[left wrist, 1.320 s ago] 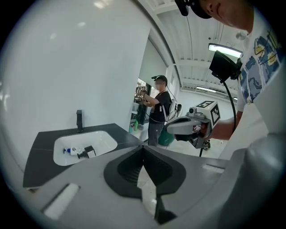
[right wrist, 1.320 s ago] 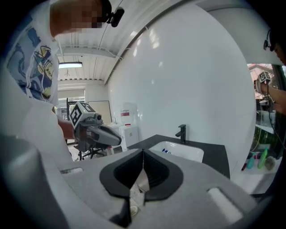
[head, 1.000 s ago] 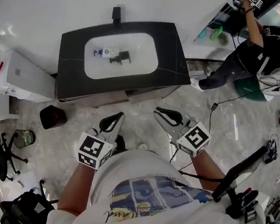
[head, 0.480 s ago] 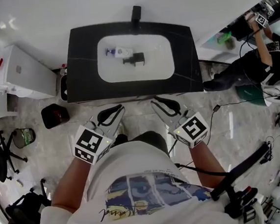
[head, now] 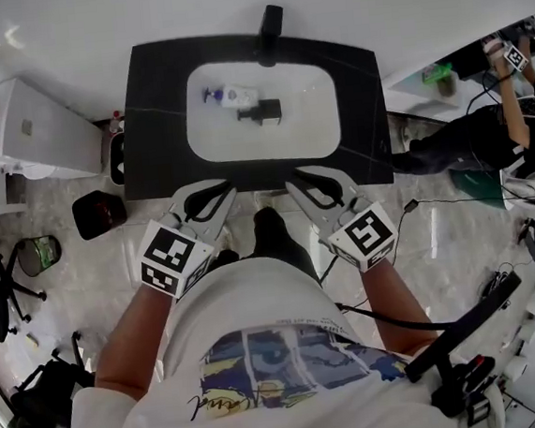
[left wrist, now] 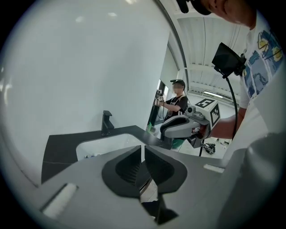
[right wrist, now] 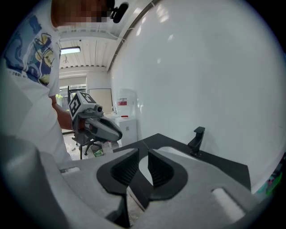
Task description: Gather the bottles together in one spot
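In the head view a white bottle with a blue cap (head: 228,95) lies in the white sink basin (head: 306,125), and a dark bottle (head: 260,112) lies just right of it. The basin is set in a black counter (head: 155,125). My left gripper (head: 209,195) (left wrist: 143,152) hangs over the counter's front edge, shut and empty. My right gripper (head: 314,179) (right wrist: 143,156) is level with it to the right, its jaws a narrow gap apart with nothing between them. Both grippers are well short of the bottles.
A black faucet (head: 270,20) (left wrist: 106,121) (right wrist: 196,139) stands at the back of the basin against the white wall. A white cabinet (head: 34,137) and a dark bin (head: 98,215) stand left of the counter. Another person (head: 513,128) works at the right, with cables on the floor.
I have stepped closer to the counter. Both grippers moved forward from over the floor to its front edge. The bottles have not moved.
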Motion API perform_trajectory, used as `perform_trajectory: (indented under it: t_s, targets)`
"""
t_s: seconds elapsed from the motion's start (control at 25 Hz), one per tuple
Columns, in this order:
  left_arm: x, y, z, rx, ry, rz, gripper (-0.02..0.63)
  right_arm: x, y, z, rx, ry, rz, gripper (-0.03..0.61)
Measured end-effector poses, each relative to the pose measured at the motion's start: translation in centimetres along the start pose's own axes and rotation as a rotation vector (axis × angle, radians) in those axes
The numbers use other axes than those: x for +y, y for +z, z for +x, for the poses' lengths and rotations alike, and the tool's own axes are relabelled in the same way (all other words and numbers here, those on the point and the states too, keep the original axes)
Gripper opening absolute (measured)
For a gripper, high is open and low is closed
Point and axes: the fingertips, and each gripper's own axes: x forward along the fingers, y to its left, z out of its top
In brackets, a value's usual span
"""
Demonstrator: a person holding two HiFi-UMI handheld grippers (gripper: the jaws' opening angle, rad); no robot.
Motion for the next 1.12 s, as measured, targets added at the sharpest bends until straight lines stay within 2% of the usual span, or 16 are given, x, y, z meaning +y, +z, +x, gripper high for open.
perform_trajectory:
  t_s: [0.24,0.56,0.8,1.12]
  targets:
    - [1.3,2.3,3.1,0.000,0.024,-0.028,0.028,-4.4,-1.1,2.5,0.068,0.079,-0.051,0.083]
    - [4.5,3.6,5.9,-0.006,0.141,-0.095,0.026,-9.0,-3.9,8.9,0.176,0.235,-0.207,0.094]
    - [4.8,3.3,5.4,-0.017,0.238,-0.167,0.025,-9.8,-7.6,13.8,0.289,0.337,-0.356,0.095]
    - [2.7,1.6,3.4,-0.042,0.321,-0.247,0.018,-9.4,-14.4,17.3,0.480,0.434,-0.460,0.118]
